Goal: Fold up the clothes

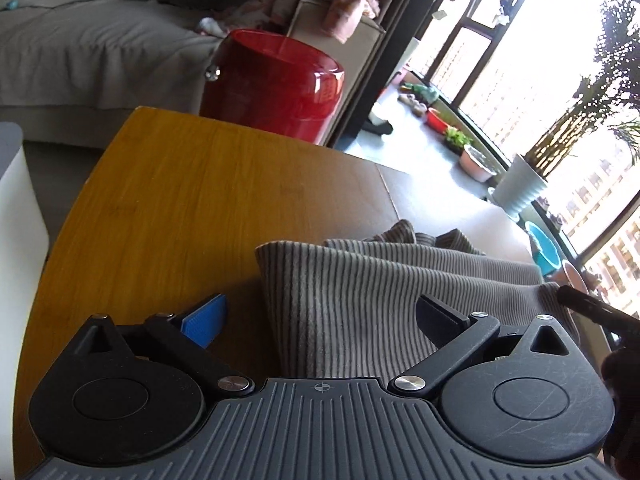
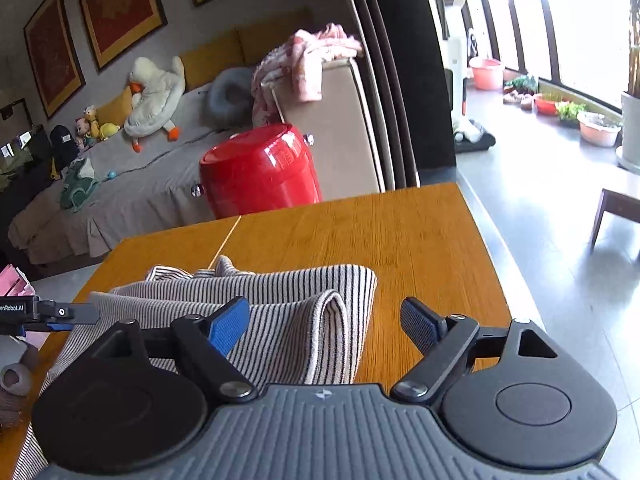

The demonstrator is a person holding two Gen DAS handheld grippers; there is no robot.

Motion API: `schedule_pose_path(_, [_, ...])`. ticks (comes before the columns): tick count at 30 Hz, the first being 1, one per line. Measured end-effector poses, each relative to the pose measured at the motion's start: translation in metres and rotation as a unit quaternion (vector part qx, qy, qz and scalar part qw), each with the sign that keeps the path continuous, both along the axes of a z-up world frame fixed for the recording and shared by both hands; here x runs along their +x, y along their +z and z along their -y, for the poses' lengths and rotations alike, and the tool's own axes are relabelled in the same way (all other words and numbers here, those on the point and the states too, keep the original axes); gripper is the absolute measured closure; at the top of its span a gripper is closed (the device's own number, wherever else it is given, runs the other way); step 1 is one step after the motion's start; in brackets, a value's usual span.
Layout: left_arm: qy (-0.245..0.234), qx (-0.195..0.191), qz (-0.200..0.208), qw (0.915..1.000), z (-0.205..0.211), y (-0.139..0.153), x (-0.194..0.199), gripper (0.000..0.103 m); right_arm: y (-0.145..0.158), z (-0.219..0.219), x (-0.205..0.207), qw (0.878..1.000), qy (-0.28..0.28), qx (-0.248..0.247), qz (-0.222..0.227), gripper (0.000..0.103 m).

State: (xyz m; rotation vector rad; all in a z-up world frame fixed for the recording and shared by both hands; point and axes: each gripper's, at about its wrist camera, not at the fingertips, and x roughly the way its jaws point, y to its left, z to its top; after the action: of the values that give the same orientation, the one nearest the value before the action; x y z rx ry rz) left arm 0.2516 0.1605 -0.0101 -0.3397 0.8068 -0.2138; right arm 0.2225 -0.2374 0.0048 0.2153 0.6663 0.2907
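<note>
A grey-and-white striped garment [image 1: 360, 300] lies partly folded on the wooden table [image 1: 180, 184]. In the right wrist view the same striped garment [image 2: 280, 304] shows a rolled fold near its right edge. My left gripper [image 1: 320, 312] is open above the garment's left edge, its jaws wide apart and nothing between them. My right gripper [image 2: 324, 320] is open too, straddling the garment's right fold without touching it that I can see. The tip of the left gripper [image 2: 60, 314] shows at the left of the right wrist view, over the cloth.
A red glossy stool [image 2: 260, 168] stands just beyond the table's far edge, in front of a grey sofa [image 2: 140, 184] with plush toys. The table edge [image 2: 492, 260] drops to tiled floor on the right. Plant pots [image 1: 518, 188] line the window.
</note>
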Motion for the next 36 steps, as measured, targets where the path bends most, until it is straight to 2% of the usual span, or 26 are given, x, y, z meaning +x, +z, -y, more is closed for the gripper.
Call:
schedule_pose_path(4, [-0.022,0.036,0.012,0.9990,0.019,-0.003,0.011,0.001,-0.012,-0.006,0.019,0.999,0.030,0.019,-0.029,0.019])
schedule_pose_path(7, [-0.039,0.053,0.018,0.9977,0.028,-0.004,0.016,0.001,-0.012,-0.011,0.030,0.998,0.045,0.015,-0.036,0.019])
schedule_pose_path(11, [-0.061,0.053,0.025,0.9964,0.029,-0.006,0.019,0.002,-0.009,-0.019,0.043,0.998,0.052,0.000,-0.046,0.018])
schedule_pose_path(13, [-0.069,0.052,0.029,0.9958,0.028,-0.006,0.017,0.005,-0.008,-0.026,0.046,0.997,0.060,-0.017,-0.045,0.022])
schedule_pose_path(17, [-0.072,0.046,0.038,0.9956,0.023,-0.007,0.017,0.022,-0.008,-0.032,0.051,0.997,0.061,-0.032,-0.036,0.057])
schedule_pose_path(23, [-0.057,0.036,0.047,0.9966,0.018,-0.005,0.035,0.051,-0.001,-0.036,0.067,0.998,0.050,-0.038,-0.024,0.076])
schedule_pose_path(24, [-0.055,0.033,0.049,0.9968,0.017,-0.001,0.038,0.060,0.003,-0.036,0.066,0.998,0.051,-0.036,-0.018,0.078])
schedule_pose_path(26, [-0.056,0.029,0.058,0.9963,0.014,0.010,0.038,0.065,0.016,-0.033,0.060,0.998,0.057,-0.026,-0.001,0.080])
schedule_pose_path(30, [-0.071,0.044,0.091,0.9923,0.017,0.036,0.016,0.071,0.042,-0.028,0.041,0.997,0.068,-0.009,0.033,0.082])
schedule_pose_path(36, [-0.085,0.049,0.138,0.9856,0.021,0.071,-0.057,0.075,0.084,-0.015,-0.024,0.992,0.089,0.016,0.083,0.085])
